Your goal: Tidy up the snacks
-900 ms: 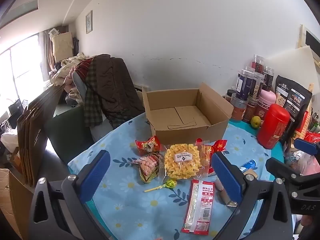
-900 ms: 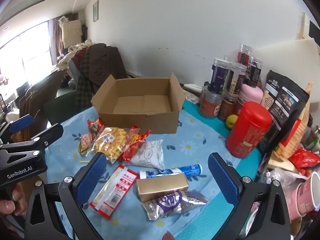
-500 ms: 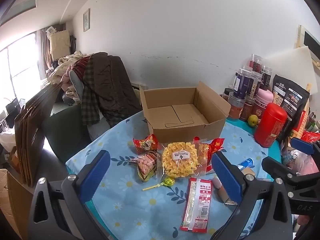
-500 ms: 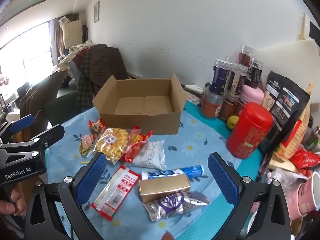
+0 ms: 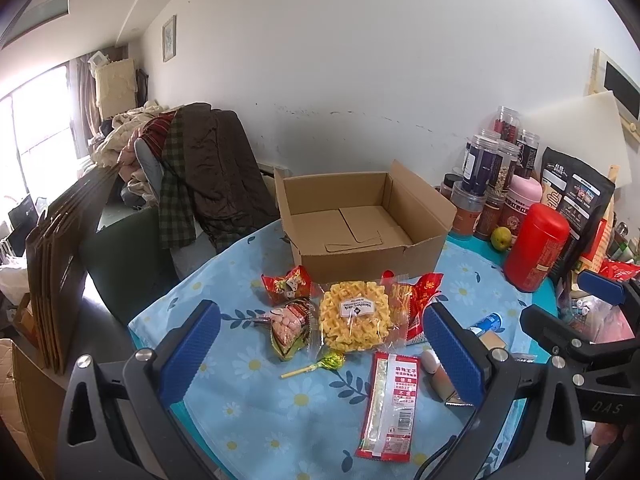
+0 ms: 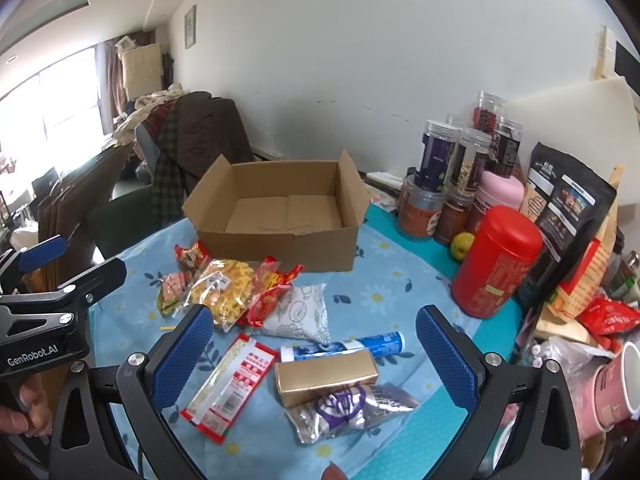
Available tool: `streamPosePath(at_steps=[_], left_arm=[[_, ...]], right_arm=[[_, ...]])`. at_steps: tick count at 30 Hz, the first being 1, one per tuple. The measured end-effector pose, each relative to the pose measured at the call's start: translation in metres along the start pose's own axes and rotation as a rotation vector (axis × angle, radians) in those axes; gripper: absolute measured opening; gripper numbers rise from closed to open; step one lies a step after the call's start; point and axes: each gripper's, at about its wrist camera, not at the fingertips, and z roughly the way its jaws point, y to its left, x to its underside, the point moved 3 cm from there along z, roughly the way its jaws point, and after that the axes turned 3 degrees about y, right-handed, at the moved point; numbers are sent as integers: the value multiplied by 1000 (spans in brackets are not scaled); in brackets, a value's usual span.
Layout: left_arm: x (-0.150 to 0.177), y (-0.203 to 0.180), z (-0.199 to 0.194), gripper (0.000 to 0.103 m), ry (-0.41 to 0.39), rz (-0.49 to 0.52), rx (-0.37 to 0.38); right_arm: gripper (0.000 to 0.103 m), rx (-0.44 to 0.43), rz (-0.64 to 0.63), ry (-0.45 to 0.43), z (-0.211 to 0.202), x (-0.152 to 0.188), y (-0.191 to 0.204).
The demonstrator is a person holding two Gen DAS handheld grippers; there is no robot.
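Note:
An empty open cardboard box [image 5: 360,268] [image 6: 280,250] stands at the back of the blue daisy tablecloth. In front of it lie a yellow noodle snack [image 5: 354,316], a pink candy bag [image 5: 290,326], a small red packet [image 5: 286,286], a lollipop [image 5: 320,364] and a long red-white packet [image 5: 390,404] [image 6: 232,384]. Nearer the right gripper lie a gold box [image 6: 326,376], a blue tube [image 6: 344,350], a purple-silver bag [image 6: 352,408] and a white pouch [image 6: 300,312]. My left gripper [image 5: 320,320] [image 6: 76,262] and right gripper [image 6: 314,314] [image 5: 572,304] hover above the snacks, both open and holding nothing.
A red canister [image 6: 496,264], stacked jars [image 6: 440,168], a black bag [image 6: 568,208], a green fruit [image 6: 462,246] and pink cups [image 6: 612,384] crowd the table's right side. A chair draped with clothes [image 5: 200,168] and flat cardboard sheets [image 5: 60,260] stand past the left edge.
Both views shift only slightly. The snacks and the box lie where they were, and both grippers stay open.

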Motion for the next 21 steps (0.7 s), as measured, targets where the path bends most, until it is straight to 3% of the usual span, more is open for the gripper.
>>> streamPosePath(at_steps=[21], left_arm=[[2,-3,-2,103,-6,12,-5]], right_arm=[[103,10,0,-12,-3,-1,0]])
